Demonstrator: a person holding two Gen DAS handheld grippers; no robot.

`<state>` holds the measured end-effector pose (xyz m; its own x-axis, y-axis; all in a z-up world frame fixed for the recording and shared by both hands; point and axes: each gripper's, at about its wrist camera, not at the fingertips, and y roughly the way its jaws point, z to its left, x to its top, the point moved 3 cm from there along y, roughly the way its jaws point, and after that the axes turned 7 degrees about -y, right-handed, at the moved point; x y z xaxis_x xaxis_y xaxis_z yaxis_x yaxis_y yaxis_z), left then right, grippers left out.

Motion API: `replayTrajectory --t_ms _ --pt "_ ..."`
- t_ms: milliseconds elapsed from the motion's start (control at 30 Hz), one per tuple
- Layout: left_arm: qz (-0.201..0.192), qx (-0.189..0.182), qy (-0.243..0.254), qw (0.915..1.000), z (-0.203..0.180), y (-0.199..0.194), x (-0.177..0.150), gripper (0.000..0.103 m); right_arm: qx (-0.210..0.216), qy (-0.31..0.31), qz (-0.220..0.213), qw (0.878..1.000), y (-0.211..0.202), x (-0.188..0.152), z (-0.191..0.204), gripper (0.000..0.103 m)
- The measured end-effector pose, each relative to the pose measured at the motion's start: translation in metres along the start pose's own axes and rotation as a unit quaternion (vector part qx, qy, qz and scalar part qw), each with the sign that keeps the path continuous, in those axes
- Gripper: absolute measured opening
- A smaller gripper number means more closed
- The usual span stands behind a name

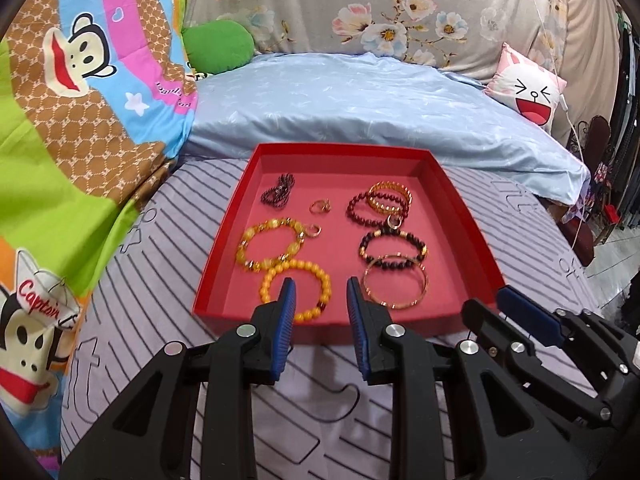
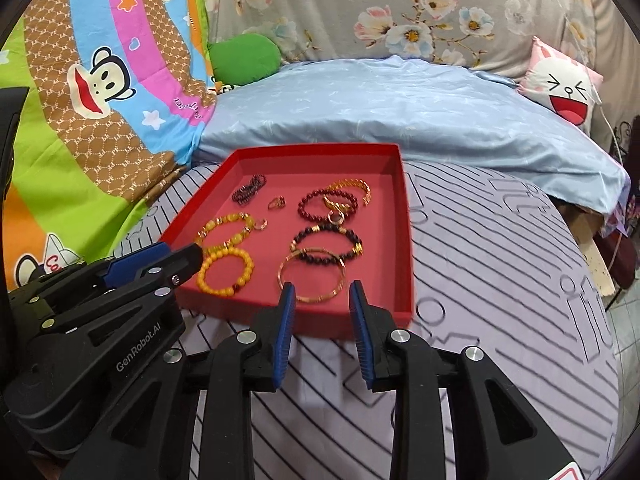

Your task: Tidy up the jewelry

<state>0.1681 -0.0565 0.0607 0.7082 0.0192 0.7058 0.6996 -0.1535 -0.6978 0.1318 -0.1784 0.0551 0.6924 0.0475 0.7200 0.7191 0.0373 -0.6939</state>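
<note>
Surface: bed (image 1: pixel 168 240) with striped grey sheet; blue quilt (image 1: pixel 360 108) behind.
Tray: red tray (image 1: pixel 472 236) on the sheet, holding bracelets (image 1: pixel 298 286).
Clearance: bare sheet right of tray.
Left tool (image 1: pixel 320 292): spread, empty.
Right tool (image 2: pixel 322 296): spread, empty.

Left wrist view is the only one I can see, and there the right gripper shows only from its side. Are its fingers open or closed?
Observer: Open. In the right wrist view the right gripper shows a clear gap between its blue pads, and nothing is held in it.
Operator: What lies straight ahead of that gap?
Observer: The thin gold bangle. It lies flat in the red tray, just behind the front wall, and its far edge overlaps a dark bead bracelet.
</note>
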Motion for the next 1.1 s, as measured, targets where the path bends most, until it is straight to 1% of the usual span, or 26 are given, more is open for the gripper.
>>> replayTrajectory --t_ms 133,300,433,667,733,767,800,867,1033,1100 --pt "-0.001 0.011 0.003 0.9999 0.001 -0.002 -0.013 0.025 -0.005 0.007 0.001 1.000 -0.003 -0.012 0.000 0.028" --pt "0.004 0.013 -0.003 0.9999 0.004 0.001 -0.024 0.025 -0.015 0.005 0.003 1.000 -0.001 -0.024 0.002 0.028" --pt "-0.005 0.028 -0.001 0.9996 0.007 0.004 -0.030 0.025 -0.017 0.004 0.008 1.000 0.005 -0.029 0.004 0.028" --pt "-0.007 0.030 -0.004 0.9995 0.011 0.011 -0.030 0.025 -0.017 0.004 0.009 1.000 0.013 -0.026 0.006 0.028" --pt "-0.007 0.030 -0.005 0.9995 0.011 0.011 -0.028 0.029 -0.016 0.003 0.009 1.000 0.013 -0.024 0.006 0.029" --pt "-0.008 0.029 -0.006 0.9995 0.012 0.011 -0.027 0.036 -0.016 0.004 0.008 1.000 0.013 -0.022 0.006 0.033" --pt "-0.011 0.030 -0.008 0.9995 0.013 0.010 -0.026 0.040 -0.016 0.005 0.006 1.000 0.013 -0.021 0.006 0.037" --pt "-0.017 0.036 -0.006 0.9992 0.013 0.007 -0.025 0.040 -0.017 0.003 0.004 1.000 0.013 -0.019 0.007 0.038" --pt "-0.009 0.040 -0.006 0.9992 0.016 0.007 -0.024 0.041 -0.019 -0.001 0.007 1.000 0.012 -0.018 0.009 0.040" --pt "-0.007 0.042 -0.006 0.9991 0.016 0.006 -0.024 0.043 -0.020 0.000 0.008 1.000 0.011 -0.018 0.008 0.043"
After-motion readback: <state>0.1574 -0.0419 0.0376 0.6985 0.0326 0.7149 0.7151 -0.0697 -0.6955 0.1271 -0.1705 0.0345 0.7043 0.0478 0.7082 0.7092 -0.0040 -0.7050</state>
